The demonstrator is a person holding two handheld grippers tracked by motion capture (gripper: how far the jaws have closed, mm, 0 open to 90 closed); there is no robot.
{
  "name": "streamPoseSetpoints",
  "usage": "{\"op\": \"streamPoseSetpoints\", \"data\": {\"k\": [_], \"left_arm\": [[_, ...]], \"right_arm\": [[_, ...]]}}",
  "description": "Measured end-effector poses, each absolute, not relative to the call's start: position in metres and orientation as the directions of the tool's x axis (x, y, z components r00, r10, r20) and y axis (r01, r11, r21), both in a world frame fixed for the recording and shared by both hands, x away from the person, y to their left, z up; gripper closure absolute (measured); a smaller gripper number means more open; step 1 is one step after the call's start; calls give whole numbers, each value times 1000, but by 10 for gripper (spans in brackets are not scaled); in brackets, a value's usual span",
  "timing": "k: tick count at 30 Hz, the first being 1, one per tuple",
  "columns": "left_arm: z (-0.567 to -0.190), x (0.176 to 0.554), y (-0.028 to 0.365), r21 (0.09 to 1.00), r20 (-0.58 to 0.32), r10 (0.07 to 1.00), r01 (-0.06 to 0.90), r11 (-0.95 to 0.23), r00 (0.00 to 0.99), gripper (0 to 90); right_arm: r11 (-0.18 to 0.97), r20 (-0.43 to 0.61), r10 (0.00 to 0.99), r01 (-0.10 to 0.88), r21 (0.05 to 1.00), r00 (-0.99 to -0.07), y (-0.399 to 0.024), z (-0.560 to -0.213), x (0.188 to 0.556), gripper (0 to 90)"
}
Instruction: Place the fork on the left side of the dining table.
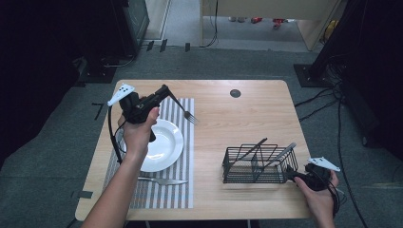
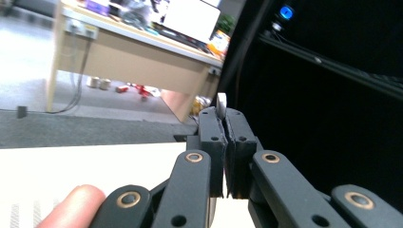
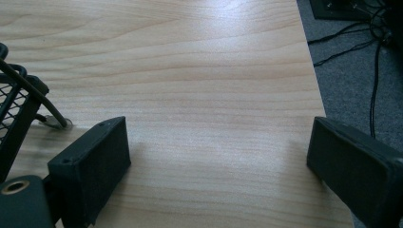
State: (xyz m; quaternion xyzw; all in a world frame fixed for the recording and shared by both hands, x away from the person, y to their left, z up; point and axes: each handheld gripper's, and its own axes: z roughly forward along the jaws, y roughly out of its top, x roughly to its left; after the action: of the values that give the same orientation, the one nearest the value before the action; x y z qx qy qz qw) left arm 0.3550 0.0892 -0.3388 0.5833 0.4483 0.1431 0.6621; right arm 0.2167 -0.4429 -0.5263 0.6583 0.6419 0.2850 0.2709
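High view: the left tool [image 1: 164, 91], raised over the striped placemat [image 1: 183, 156] beyond the white plate [image 1: 168, 142], has its jaws pressed together on the handle of a fork [image 1: 187, 114], whose tines hang over the mat's right edge. The right tool [image 1: 291, 173], jaws spread wide and holding nothing, rests on the worktop [image 1: 237, 118] just beside the wire basket [image 1: 259, 164]. A knife [image 1: 161, 181] lies on the mat in front of the plate.

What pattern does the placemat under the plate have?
Grey and white stripes running lengthwise on the placemat, under the white plate; clearest in the high view.
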Motion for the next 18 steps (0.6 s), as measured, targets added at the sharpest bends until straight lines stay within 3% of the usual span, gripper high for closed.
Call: {"op": "streamPoseSetpoints", "data": {"k": [10,18], "left_arm": [[-364,375,108,871,-475,746,370,323,467,887],[-391,393,123,822,-562,704,392,414,434,887]], "right_arm": [[-28,27,1000,691,722,12,-443,-526,217,66],[-28,27,1000,691,722,12,-443,-526,217,66]]}}
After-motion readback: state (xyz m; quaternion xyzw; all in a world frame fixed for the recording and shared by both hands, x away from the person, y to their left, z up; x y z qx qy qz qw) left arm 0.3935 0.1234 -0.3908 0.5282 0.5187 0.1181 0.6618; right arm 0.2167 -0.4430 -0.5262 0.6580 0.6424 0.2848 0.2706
